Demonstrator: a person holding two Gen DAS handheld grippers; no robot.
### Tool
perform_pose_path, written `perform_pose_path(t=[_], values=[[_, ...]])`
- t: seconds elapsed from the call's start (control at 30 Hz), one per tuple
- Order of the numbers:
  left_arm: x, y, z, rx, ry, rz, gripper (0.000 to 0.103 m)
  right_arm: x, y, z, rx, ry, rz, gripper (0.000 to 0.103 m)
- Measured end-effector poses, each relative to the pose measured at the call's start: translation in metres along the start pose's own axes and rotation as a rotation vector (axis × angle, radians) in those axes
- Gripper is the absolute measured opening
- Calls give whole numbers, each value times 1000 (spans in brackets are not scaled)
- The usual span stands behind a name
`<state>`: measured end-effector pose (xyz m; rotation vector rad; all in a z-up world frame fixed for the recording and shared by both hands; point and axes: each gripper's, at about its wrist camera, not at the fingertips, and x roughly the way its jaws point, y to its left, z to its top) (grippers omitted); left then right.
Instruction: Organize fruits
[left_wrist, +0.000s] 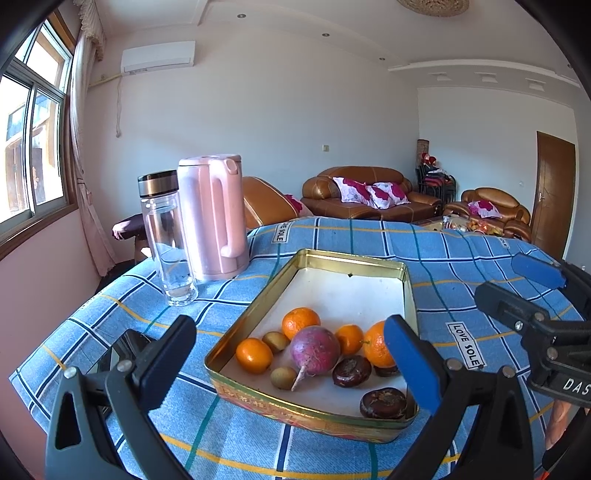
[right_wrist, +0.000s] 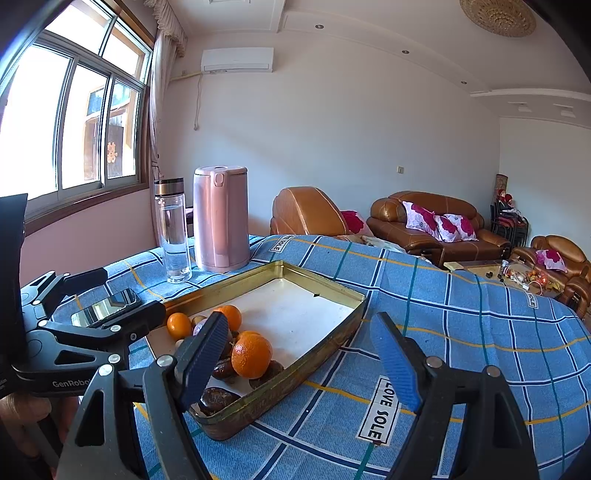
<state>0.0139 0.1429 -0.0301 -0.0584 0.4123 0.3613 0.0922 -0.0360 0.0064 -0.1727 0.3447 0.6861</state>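
Note:
A gold tin tray (left_wrist: 258, 302) (right_wrist: 354, 306) sits on the blue checked tablecloth. Its near end holds several oranges (left_wrist: 254, 355) (right_wrist: 252, 355), a purple radish (left_wrist: 314, 350), small brown kiwis (left_wrist: 281, 377) and dark chestnut-like fruits (left_wrist: 351, 371) (right_wrist: 218, 400). My left gripper (left_wrist: 291, 363) is open and empty, hovering above the tray's near end. My right gripper (right_wrist: 301, 363) is open and empty above the tray's right rim; it also shows at the right edge of the left wrist view (left_wrist: 517, 291).
A pink kettle (left_wrist: 212, 218) (right_wrist: 221, 218) and a clear water bottle (left_wrist: 168, 236) (right_wrist: 173, 230) stand at the table's far left. A phone (right_wrist: 107, 306) lies left of the tray. Sofas stand beyond the table.

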Motion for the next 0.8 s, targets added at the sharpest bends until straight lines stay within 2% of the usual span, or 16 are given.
perform_pose_path(t=[0.67,0.8], values=[[3,-5,0,6,29,-10,103,-7,0,-3,-18,-12,9,81],[0,-8,0,23,10,-10,103,-6,-2,-4,-15,-7,8,81]])
